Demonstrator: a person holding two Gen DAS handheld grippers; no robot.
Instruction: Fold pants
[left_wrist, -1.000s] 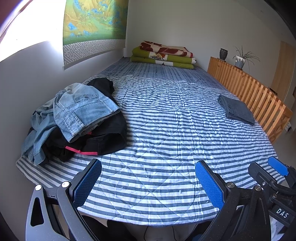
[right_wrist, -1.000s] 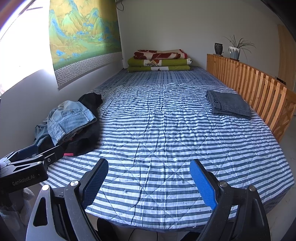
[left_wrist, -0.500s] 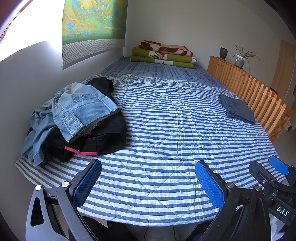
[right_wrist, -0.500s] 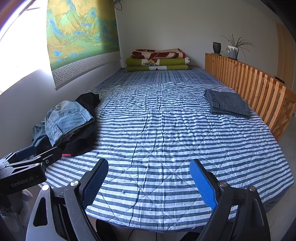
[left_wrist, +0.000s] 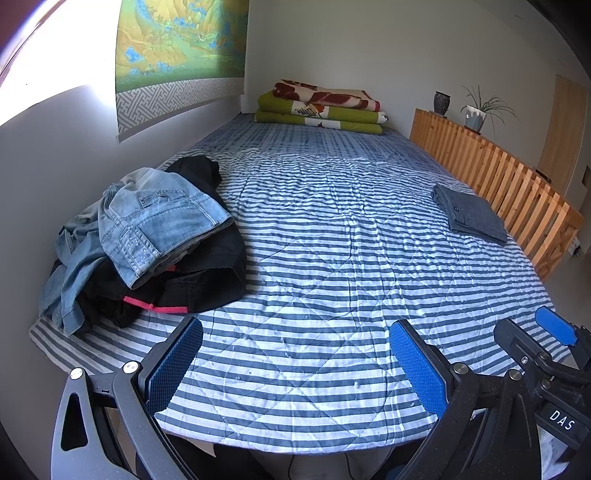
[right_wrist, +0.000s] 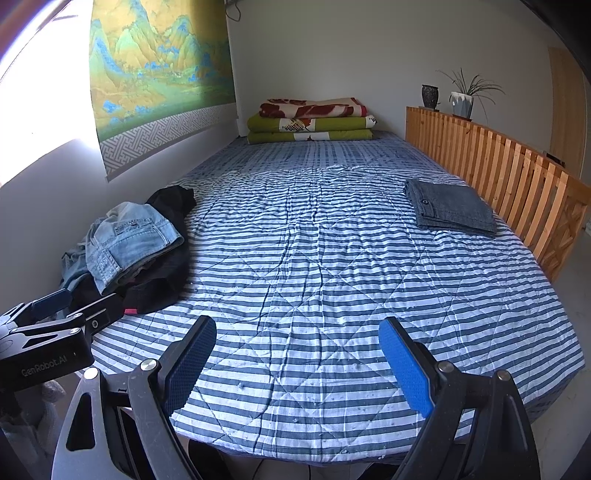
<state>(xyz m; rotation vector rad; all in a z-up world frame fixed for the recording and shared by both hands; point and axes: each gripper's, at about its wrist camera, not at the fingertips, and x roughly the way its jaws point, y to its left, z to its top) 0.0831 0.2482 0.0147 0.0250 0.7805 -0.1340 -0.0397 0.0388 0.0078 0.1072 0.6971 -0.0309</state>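
Grippers first: our left gripper (left_wrist: 295, 365) and right gripper (right_wrist: 297, 363) hang released over the bed's (right_wrist: 332, 280) near edge (nothing held). Unfolded pants (left_wrist: 155, 236) heap at its left edge; folded pants (right_wrist: 448, 210) lie by the right rail.

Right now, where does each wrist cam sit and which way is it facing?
Left wrist: behind the open left claw at the bed's foot edge, facing up the striped bed toward the folded blankets; the right claw shows at right.
Right wrist: behind the open right claw, same heading; the left claw shows at left.
Shared: the unfolded clothes pile on the left, the folded grey pants by the wooden rail.
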